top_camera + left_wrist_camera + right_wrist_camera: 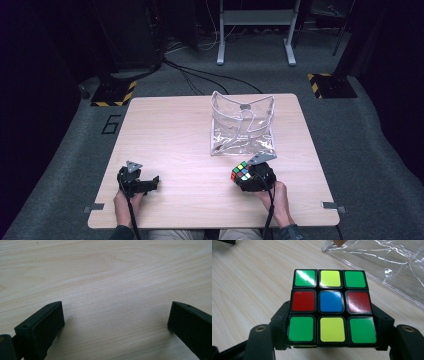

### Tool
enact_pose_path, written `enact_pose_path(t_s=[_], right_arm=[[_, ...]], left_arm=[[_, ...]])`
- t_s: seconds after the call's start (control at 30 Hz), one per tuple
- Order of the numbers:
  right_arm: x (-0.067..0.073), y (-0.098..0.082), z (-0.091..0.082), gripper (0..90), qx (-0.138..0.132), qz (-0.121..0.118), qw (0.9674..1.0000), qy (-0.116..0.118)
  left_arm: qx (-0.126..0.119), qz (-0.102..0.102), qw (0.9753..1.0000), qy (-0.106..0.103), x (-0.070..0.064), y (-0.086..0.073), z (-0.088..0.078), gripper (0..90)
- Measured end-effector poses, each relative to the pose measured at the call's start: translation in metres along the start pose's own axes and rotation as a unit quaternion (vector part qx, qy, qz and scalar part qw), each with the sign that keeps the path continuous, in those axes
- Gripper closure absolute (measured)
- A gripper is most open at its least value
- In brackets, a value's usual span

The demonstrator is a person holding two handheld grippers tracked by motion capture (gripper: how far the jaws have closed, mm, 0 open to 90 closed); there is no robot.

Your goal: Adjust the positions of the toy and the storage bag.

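Note:
A scrambled puzzle cube point(330, 306) with green, yellow, red and blue stickers sits between the jaws of my right gripper point(330, 330), which is shut on it. In the high view that cube point(241, 171) is at the table's near right, just in front of a clear plastic bag point(242, 125) that stands open. My left gripper point(150, 183) rests at the near left of the table, pointing right. Its two black jaws stand wide apart over bare wood point(115, 315), with nothing between them.
The light wooden table point(170, 130) has bare room across its left and middle. The clear bag's edge point(387, 267) lies just beyond the cube. Cables, a metal stand point(255, 30) and striped floor plates lie on the grey floor behind the table.

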State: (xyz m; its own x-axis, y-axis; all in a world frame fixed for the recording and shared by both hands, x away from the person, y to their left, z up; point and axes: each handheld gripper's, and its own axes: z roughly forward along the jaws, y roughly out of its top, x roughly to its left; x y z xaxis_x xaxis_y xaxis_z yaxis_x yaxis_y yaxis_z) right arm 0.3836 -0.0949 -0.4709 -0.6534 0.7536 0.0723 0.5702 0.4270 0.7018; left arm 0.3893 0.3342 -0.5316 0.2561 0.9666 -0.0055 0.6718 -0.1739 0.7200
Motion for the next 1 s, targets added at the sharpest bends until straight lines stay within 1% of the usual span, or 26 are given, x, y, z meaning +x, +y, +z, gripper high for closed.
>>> enact_pose_path(t_s=[0.1,0.17,0.2,0.23,0.3,0.37,0.4,0.47,0.53,0.6,0.67,0.7,0.73,0.8,0.83,0.87,0.9,0.93,1.0], right_arm=[[0.001,0.003,0.004,33.1,0.005,-0.004,1.0000,0.001],[0.002,0.007,0.009,33.1,0.008,0.001,1.0000,0.002],[0.001,0.008,0.010,33.1,0.005,-0.003,1.0000,0.001],[0.001,0.008,0.010,33.1,0.007,0.002,1.0000,0.001],[0.000,0.009,0.011,33.1,0.004,0.000,1.0000,0.001],[-0.001,0.010,0.014,33.0,0.008,0.001,1.0000,-0.001],[-0.002,0.010,0.014,33.1,0.009,-0.003,1.0000,-0.002],[-0.002,0.012,0.015,33.1,0.010,0.002,0.9999,-0.002],[-0.002,0.014,0.016,33.1,0.009,-0.001,1.0000,-0.003],[-0.002,0.017,0.019,33.1,0.007,0.001,1.0000,-0.002],[-0.002,0.019,0.020,33.1,0.008,-0.004,1.0000,-0.003],[-0.001,0.020,0.022,33.1,0.008,-0.002,1.0000,-0.002],[-0.001,0.023,0.025,33.1,0.008,-0.008,0.9999,-0.002],[0.000,0.025,0.029,33.1,0.010,-0.011,0.9999,-0.001],[0.001,0.026,0.031,33.1,0.011,-0.019,0.9998,-0.001],[0.002,0.027,0.033,33.1,0.015,-0.015,0.9998,-0.001],[0.002,0.027,0.033,33.1,0.015,-0.015,0.9998,-0.001],[0.004,0.030,0.036,33.1,0.018,-0.017,0.9997,0.001],[0.005,0.031,0.042,33.1,0.015,-0.014,0.9998,0.003]], left_arm=[[-0.001,0.000,1.0000,0.001,0.000,0.000,0.000,0.5],[0.000,0.000,1.0000,0.000,0.000,0.000,0.000,0.5],[0.000,0.000,1.0000,0.000,0.000,0.000,0.000,0.5],[-0.001,0.000,1.0000,0.001,0.000,0.000,0.000,0.5],[-0.001,0.000,1.0000,0.001,0.000,0.000,0.000,0.5],[-0.001,0.001,1.0000,0.001,0.000,0.000,0.000,0.5],[-0.001,0.001,1.0000,0.001,0.000,0.000,0.000,0.5],[-0.001,0.001,1.0000,0.001,0.000,0.000,0.000,0.5],[0.000,0.000,1.0000,0.000,0.000,0.000,0.000,0.5],[0.000,0.000,1.0000,0.000,0.000,0.000,0.000,0.5],[-0.001,0.000,1.0000,0.001,0.000,0.000,0.000,0.5],[-0.001,0.001,1.0000,0.001,0.000,0.000,0.000,0.5],[-0.001,0.001,1.0000,0.001,0.000,0.000,0.000,0.5],[0.000,0.000,1.0000,0.000,0.000,0.000,0.000,0.5],[0.000,0.000,1.0000,0.000,0.000,0.000,0.000,0.5],[0.000,0.000,1.0000,0.000,0.000,0.000,0.000,0.5],[0.000,0.000,1.0000,0.000,0.000,0.000,0.000,0.5],[-0.001,0.000,1.0000,0.001,0.000,0.000,0.000,0.5],[0.001,0.000,1.0000,0.000,0.000,0.000,0.000,0.5]])
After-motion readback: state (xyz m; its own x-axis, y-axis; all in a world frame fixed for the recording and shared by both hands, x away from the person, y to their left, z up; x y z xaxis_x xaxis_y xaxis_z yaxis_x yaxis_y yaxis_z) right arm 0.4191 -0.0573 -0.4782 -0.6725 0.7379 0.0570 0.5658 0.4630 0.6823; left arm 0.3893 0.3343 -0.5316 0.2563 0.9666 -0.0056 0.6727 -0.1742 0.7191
